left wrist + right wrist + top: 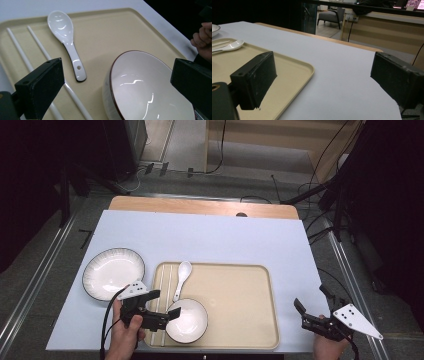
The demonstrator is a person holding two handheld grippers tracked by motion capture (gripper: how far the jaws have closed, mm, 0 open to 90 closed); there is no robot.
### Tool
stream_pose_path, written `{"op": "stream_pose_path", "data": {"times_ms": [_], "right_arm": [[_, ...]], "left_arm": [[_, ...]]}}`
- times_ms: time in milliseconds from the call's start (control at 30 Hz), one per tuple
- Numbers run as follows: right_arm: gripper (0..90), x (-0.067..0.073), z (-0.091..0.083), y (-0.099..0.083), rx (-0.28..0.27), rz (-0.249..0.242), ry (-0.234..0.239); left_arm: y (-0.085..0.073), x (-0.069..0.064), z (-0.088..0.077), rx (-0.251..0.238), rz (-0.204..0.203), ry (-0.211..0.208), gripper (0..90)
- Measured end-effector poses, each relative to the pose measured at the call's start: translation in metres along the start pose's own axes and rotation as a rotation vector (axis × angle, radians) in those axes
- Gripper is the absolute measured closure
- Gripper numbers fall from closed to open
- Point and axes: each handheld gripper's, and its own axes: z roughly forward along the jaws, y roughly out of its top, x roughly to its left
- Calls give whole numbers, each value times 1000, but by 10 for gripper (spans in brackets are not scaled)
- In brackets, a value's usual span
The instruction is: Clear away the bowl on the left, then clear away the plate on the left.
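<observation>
Left gripper (161, 306) hung wide open, jaws straddling the bowl (186, 320) directly ahead on the tray (240, 300), right gripper (312, 309) open, far off.

The tray (240, 285) is pale beige. The bowl (187, 321) at its near left corner is white with a thin dark brown rim. The spoon (182, 277) is glossy white, edged black underneath, and the two chopsticks (42, 50) are plain white. The plate (113, 272) near the desk's left edge is white with fine grey radial lines and a dark rim. The desk (225, 240) cover is pale bluish white.
</observation>
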Motion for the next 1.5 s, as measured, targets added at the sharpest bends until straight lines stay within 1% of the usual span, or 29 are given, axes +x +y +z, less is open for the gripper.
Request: {"op": "stream_pose_path", "data": {"times_ms": [67, 200, 233, 333, 433, 667, 767, 833, 900, 967, 1033, 1067, 1100, 1133, 1167, 1200, 1333, 1433, 1500], "right_arm": [[64, 0, 0, 0, 0, -1, 0], [64, 0, 0, 0, -2, -1, 1], [65, 0, 0, 0, -2, 1, 1], [65, 0, 0, 0, -2, 0, 1], [64, 0, 0, 0, 0, -2, 2], [65, 0, 0, 0, -4, -1, 0], [65, 0, 0, 0, -3, 3, -1], [65, 0, 0, 0, -3, 2, -1], [65, 0, 0, 0, -2, 1, -1], [65, 0, 0, 0, -1, -2, 0], [65, 1, 0, 0, -1, -2, 1], [65, 1, 0, 0, -2, -4, 2], [65, 1, 0, 0, -2, -5, 2], [65, 1, 0, 0, -2, -2, 1], [65, 1, 0, 0, -2, 1, 0], [64, 1, 0, 0, -3, 4, 0], [65, 1, 0, 0, -2, 3, -2], [65, 1, -1, 0, -4, 4, -1], [65, 1, -1, 0, -3, 4, -2]], "left_arm": [[0, 4, -3, -15, 0, -22, 0], [0, 9, -8, -26, -9, -6, 0], [0, 11, -9, -29, -9, 4, 0], [1, 14, -12, -41, -16, 14, 0], [2, 17, -15, -48, -18, 43, 0], [5, 27, -23, -69, -20, 90, 0], [6, 31, -28, -83, -18, 104, 0], [7, 34, -30, -92, -24, 116, 0], [10, 38, -31, -66, -40, 122, 0], [11, 41, -31, -49, -32, 131, 0], [12, 45, -33, -49, -44, 105, 0], [13, 46, -34, -53, -46, 98, 0], [14, 47, -34, -52, -48, 100, 0], [16, 49, -34, -44, -39, 120, 0], [17, 51, -33, -31, -39, 138, 0], [17, 53, -33, -25, -34, 144, 0], [20, 61, -33, -19, -53, 150, 0], [25, 67, -33, -14, -48, 183, 0], [29, 71, -34, -10, -44, 194, 0]]}}
